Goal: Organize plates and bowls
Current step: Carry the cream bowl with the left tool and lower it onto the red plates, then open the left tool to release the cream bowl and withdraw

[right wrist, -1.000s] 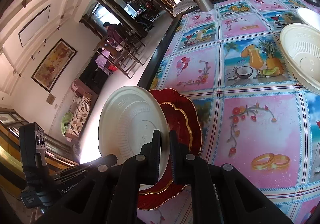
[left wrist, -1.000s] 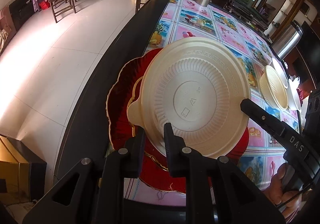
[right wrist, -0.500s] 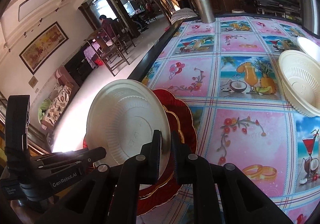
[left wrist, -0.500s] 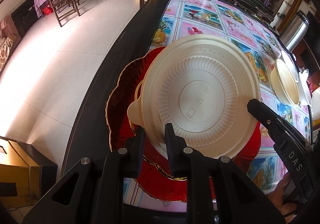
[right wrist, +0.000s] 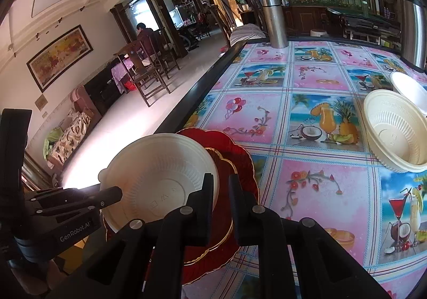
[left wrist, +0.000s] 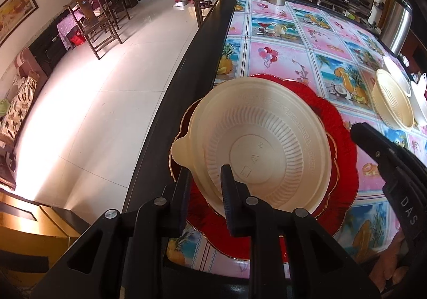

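A cream plastic bowl is tilted above red scalloped plates stacked near the table's left edge. My left gripper is shut on the bowl's near rim. My right gripper is shut on the bowl's opposite rim, over the red plates. Each gripper shows in the other's view. More cream bowls sit at the right of the table, and also show in the left wrist view.
The table has a colourful patterned cloth and a dark edge with tiled floor beyond. A steel flask stands at the far end, another steel vessel at the far right. Chairs stand across the room.
The bowl has tipped from nearly upright toward level and come lower over the red plates. Both grippers stay shut on its rim.
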A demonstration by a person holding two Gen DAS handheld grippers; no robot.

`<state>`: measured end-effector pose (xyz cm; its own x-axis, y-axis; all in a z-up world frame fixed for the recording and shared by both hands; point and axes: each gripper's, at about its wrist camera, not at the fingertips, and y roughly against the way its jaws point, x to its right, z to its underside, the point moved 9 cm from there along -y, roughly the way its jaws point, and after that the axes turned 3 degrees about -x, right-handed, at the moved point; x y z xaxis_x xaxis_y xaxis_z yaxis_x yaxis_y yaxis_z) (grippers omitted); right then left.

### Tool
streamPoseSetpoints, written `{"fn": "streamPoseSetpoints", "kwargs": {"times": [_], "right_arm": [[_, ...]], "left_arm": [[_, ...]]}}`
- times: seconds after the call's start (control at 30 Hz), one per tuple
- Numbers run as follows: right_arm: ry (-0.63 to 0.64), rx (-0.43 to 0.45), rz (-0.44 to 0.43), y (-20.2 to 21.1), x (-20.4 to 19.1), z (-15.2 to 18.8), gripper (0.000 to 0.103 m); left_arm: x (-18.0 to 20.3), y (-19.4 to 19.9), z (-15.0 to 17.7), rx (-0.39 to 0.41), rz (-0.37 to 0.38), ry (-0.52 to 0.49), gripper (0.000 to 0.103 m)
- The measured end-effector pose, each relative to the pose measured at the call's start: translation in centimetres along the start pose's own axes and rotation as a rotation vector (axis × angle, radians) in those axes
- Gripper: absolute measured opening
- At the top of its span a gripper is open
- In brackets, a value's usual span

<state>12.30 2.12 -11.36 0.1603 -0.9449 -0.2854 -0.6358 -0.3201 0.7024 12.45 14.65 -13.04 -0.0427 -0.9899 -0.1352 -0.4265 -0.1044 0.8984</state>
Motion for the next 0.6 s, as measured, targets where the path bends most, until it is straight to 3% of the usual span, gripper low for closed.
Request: {"fn": "streamPoseSetpoints", "kwargs": {"times": [0.13, 0.23, 0.3, 0.37, 0.4, 0.5, 0.6], "right_arm": [[0.006, 0.017, 0.001, 0.8, -0.1, -0.1, 0.015], [0.01, 0.03, 0.002, 1.4, -0.1, -0.4, 0.015], [0.014, 0.042, 0.007, 1.9, -0.1, -0.5, 0.015], [0.017, 0.053, 0.011, 2.4, -0.1, -0.6, 0.015], [0.018, 0.057, 0.011, 2.6, -0.1, -0.7, 0.015], [0.015, 0.064, 0.01, 3.1, 0.0, -0.8, 0.016], [0.01, 0.069, 0.011, 3.5, 0.4, -0.8, 0.016]], "left_arm": [[0.3, -0.3, 0.0, -0.012, -0.085, -0.071, 0.02], [0.2, 0.7, -0.8, 0.035, -0.203, -0.134, 0.021], [-0.2, 1.6, -1.4, 0.078, -0.29, -0.166, 0.031], [-0.5, 2.5, -2.1, 0.123, -0.373, -0.188, 0.064], [-0.7, 3.0, -2.3, 0.147, -0.413, -0.2, 0.07], [-0.9, 4.0, -2.9, 0.191, -0.507, -0.232, 0.078], [-1.3, 5.0, -3.2, 0.207, -0.512, -0.212, 0.079]]}}
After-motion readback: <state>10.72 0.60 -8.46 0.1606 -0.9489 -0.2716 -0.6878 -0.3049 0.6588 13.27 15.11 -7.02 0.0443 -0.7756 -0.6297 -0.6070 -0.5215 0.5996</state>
